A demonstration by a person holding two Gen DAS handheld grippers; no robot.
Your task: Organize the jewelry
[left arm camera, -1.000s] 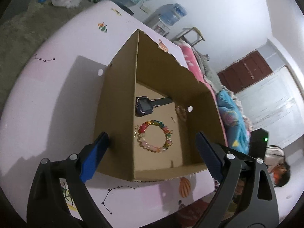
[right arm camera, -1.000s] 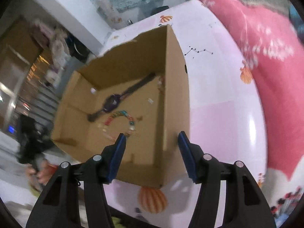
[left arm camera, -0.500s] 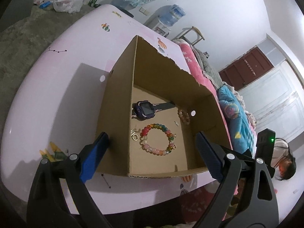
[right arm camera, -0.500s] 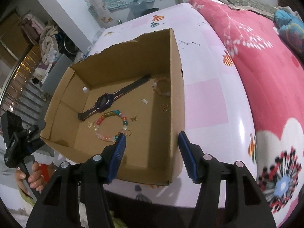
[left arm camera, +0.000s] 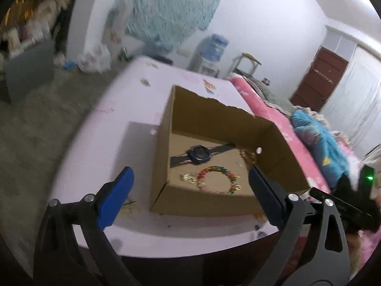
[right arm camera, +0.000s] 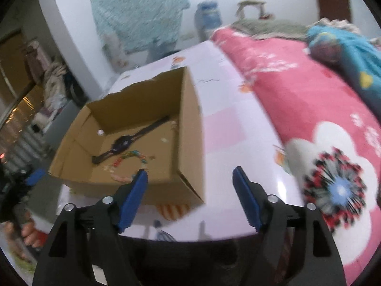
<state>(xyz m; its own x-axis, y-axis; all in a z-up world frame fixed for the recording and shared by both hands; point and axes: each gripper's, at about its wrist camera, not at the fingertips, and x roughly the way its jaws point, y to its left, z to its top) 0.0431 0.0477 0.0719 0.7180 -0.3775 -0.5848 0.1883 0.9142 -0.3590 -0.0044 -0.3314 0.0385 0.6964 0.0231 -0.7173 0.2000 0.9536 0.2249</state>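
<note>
**Both grippers spread wide near the open jewelry box**

An open cardboard box [left arm camera: 209,124] sits on a pale pink table [left arm camera: 114,128] with small cartoon prints. On the box floor lies a dark watch [left arm camera: 198,155] with its strap stretched out flat. Just in front of it rests a ring of multicoloured beads, the beaded bracelet [left arm camera: 218,178], with a small gold trinket [left arm camera: 188,177] touching its left side. A second, smaller bracelet [left arm camera: 247,155] of pale beads lies by the right wall of the box, beside a small round hole in that wall.

The left gripper [left arm camera: 190,186] hangs over the near edge of the table, its jaws opening and already far apart; nothing is between the blue pads, and the near left corner of the box shows in the gap beyond them.

The right gripper [right arm camera: 189,186] points at the near right corner of the box [right arm camera: 188,128], its jaws also opening, with nothing held. The watch [right arm camera: 123,140] and the beaded bracelet [right arm camera: 129,160] show blurred inside. A pink flowered bedspread [right arm camera: 309,124] lies along the table's right side
</note>
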